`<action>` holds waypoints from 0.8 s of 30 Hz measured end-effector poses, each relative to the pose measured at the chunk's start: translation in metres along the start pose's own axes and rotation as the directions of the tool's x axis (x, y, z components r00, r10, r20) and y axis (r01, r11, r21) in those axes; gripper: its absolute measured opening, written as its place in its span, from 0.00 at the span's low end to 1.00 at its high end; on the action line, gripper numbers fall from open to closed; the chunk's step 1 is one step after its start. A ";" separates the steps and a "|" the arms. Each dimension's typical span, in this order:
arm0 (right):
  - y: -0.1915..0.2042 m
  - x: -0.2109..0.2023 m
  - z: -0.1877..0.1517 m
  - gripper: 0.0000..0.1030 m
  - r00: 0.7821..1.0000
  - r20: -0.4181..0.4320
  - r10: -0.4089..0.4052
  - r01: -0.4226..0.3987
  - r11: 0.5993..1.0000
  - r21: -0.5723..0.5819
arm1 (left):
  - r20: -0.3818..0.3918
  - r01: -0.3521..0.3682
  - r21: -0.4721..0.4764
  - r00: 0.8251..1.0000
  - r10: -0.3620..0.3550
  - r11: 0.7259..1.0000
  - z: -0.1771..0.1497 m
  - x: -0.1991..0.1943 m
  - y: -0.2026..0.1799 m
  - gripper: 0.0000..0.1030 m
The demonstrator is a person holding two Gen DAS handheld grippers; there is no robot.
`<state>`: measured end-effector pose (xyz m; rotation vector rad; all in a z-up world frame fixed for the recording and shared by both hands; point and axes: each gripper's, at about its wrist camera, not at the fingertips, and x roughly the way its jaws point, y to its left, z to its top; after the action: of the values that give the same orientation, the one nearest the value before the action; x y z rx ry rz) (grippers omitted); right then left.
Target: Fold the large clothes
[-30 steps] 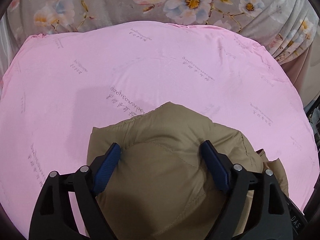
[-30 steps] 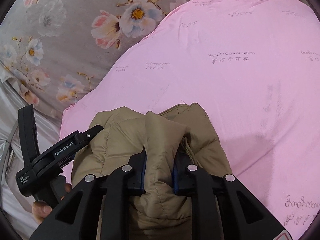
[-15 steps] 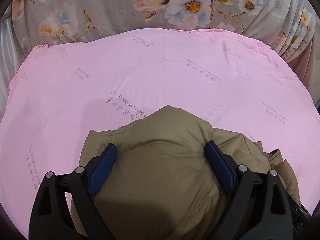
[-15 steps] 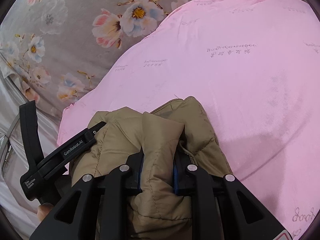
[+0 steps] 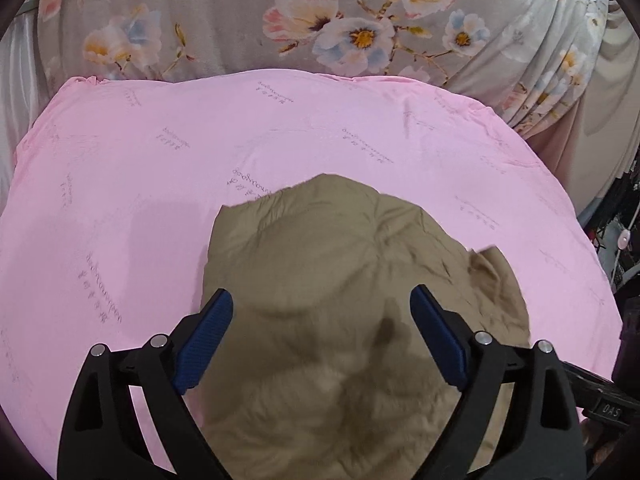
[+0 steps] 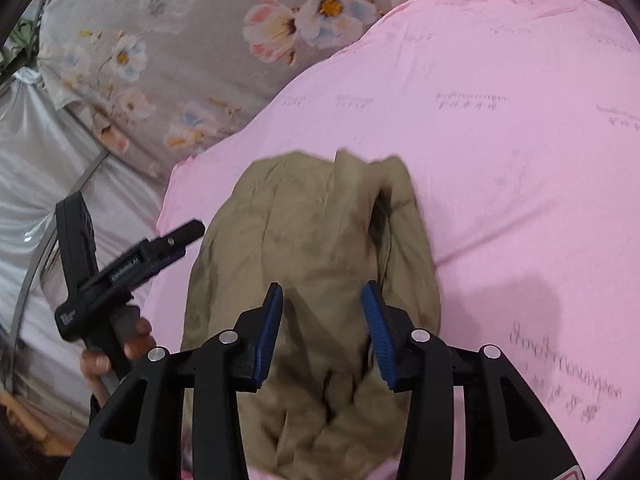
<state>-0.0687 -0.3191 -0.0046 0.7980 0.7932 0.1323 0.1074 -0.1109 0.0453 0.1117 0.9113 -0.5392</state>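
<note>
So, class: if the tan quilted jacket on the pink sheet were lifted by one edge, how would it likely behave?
The tan quilted jacket would probably sag and unfold, since it lies in soft, rumpled folds. Its puffy quilting suggests it is light for its bulk. It looks unlikely to slide far on the pink sheet.

Right gripper (image 6: 322, 320) jaws just opened, pads clear of tan padded jacket (image 6: 312, 248) bundled on pink sheet (image 6: 500, 160). Left gripper (image 6: 120, 272) beside the jacket, hand (image 6: 116, 356) on its handle.
</note>
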 end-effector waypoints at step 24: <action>-0.006 0.014 -0.078 0.02 0.984 -0.002 -0.180 0.180 0.984 -0.011 | -0.017 -0.127 0.085 0.992 0.129 0.988 -0.078 0.002 -0.026 0.86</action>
<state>-0.1133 -0.2716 -0.0506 0.7118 0.8631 -0.0238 0.0391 -0.1093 -0.0008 0.2512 0.8967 -0.4575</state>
